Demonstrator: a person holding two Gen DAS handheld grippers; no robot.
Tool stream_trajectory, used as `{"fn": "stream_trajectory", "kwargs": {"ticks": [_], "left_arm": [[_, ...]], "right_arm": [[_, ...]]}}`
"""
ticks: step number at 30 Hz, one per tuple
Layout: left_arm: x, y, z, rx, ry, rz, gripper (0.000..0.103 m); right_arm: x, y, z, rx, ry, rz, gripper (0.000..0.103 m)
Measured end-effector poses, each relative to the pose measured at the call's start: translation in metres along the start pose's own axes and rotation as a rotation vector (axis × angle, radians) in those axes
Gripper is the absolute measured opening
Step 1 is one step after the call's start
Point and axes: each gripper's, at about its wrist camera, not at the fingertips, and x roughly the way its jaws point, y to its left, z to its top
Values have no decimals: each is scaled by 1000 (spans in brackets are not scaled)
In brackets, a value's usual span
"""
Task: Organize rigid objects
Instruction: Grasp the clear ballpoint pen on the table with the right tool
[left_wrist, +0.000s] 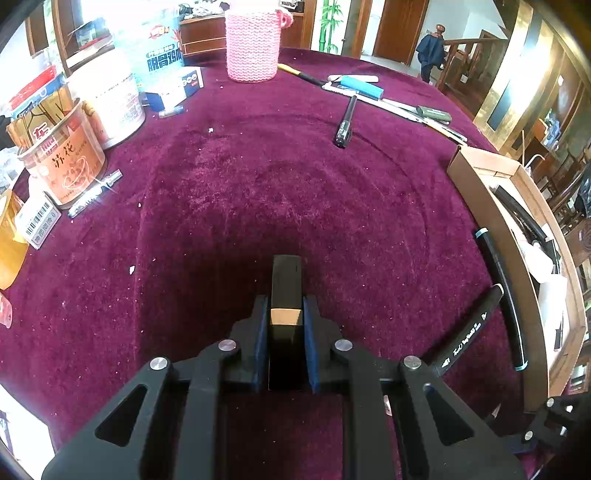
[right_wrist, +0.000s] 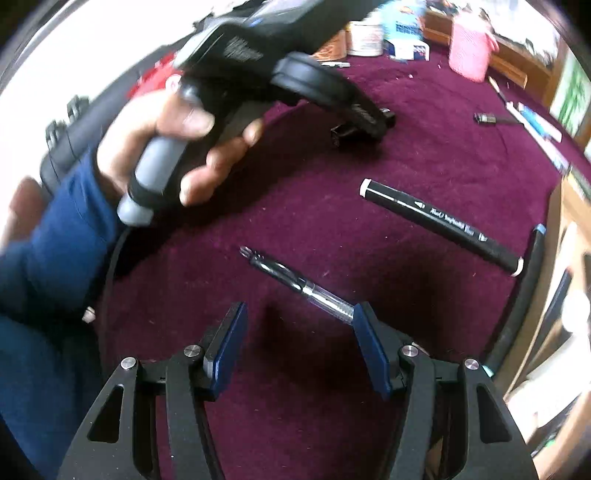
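I am looking down on a round surface (left_wrist: 258, 192) covered in dark red velvet cloth. My left tool (left_wrist: 286, 321) is pressed together on a small black block with a gold band (left_wrist: 286, 291), pinched between its blue pads (left_wrist: 260, 343) and held just above the cloth. In the right wrist view, the same left tool appears from outside, gripped by a hand (right_wrist: 166, 147) in a blue sleeve (right_wrist: 55, 240); that view is blurred. My right tool (right_wrist: 299, 347) stands spread, with only cloth between its pads. A clear pen with a black grip (right_wrist: 295, 284) lies slantwise on the cloth just ahead of it, its near end meeting or passing behind the right-hand pad; I cannot tell whether they touch. Further right lies a black marker with white ends (right_wrist: 439, 225), and beyond it a long black tube (right_wrist: 524, 295) follows the edge of the surface beside an open cardboard box (left_wrist: 491, 166). At the far side, in the left wrist view, a pink knitted basket (left_wrist: 253, 40) stands upright. To its right a black pen (left_wrist: 345, 120) lies alone, and past it a blue stick (left_wrist: 360, 86) sits among several long thin things near the rim. On the left, an orange tub (left_wrist: 66, 162) and a white tub (left_wrist: 110, 99) stand close together, with a silver pen (left_wrist: 96, 192) lying against the orange tub's base.
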Motion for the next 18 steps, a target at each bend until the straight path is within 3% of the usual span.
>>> {"fn": "stream_trajectory", "kwargs": {"ticks": [5,7,8,9,10,12,18], "left_arm": [[0,0,0,2,-1,2,15],[0,0,0,3,-2,3,15],[0,0,0,4,-2,3,15],[0,0,0,4,-2,3,15],[0,1,0,3,-1,2,15],[0,1,0,2,-1,2,15],[0,0,0,4,-2,4,15]], "right_arm": [[14,8,4,-106,-26,-128,55],[17,3,1,-96,-9,-152,54],[18,-6,4,-49,-23,-116,54],[22,-11,10,-11,-34,-105,48],[23,-15,14,27,-39,-108,32],[22,-29,16,146,-43,-110,15],[25,-37,10,302,-85,-123,9]]}}
